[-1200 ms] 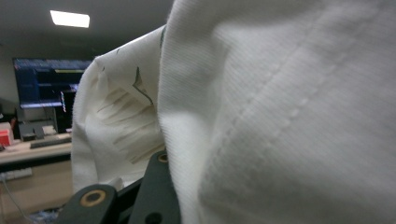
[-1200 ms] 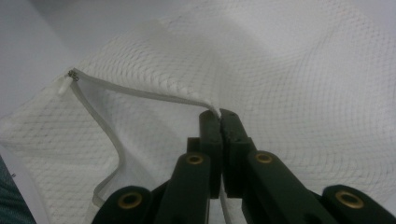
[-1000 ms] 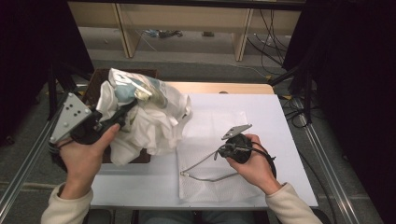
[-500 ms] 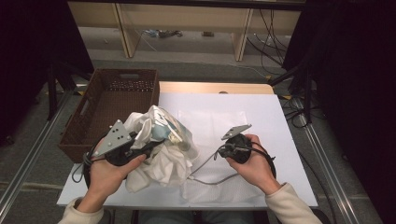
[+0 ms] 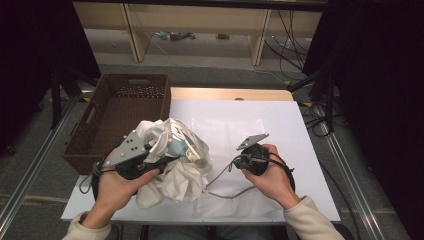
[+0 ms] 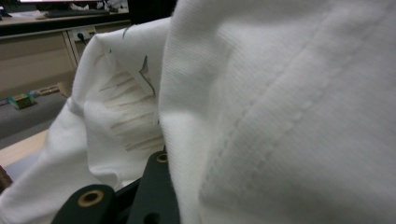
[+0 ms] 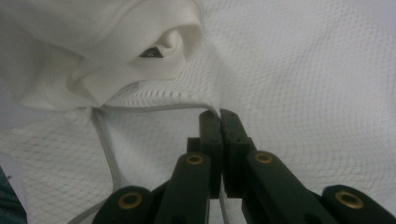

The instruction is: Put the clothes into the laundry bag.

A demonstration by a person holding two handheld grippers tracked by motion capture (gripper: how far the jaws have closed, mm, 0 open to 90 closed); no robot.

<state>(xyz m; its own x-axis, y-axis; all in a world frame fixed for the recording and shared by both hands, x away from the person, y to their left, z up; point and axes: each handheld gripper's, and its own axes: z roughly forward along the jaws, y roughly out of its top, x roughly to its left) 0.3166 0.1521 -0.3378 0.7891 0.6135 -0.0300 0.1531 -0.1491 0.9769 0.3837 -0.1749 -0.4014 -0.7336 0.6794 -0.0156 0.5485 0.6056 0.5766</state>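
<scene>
High view: a bundle of white clothes is held in the left gripper. A second ago this bundle was held up high, over the brown basket at the left. Now it has been brought down and across, so that it sits on the white table, just beside the mesh bag. The basket is seen bare inside now, with the clothes no longer above it.

Left gripper view: white cloth is draped right over the black jaws, which are pinching it. A fold with a seam is seen very close up.

Right gripper view: the right gripper is pressed together on the grey edge of the mesh bag. The edge is nipped thin between the two black jaws. The net of the bag is spread flat behind, and a rolled lump of the white clothes is lying at the bag's mouth. In the high view the right gripper is seen in the same spot as before, so the bag has been kept still and held ready.

What this seems to mean: the clothes have been taken out of the basket and carried to the bag. The next step is likely to be that the bag's mouth is lifted open and the clothes are pushed inside. Nothing has been put in the bag yet.
</scene>
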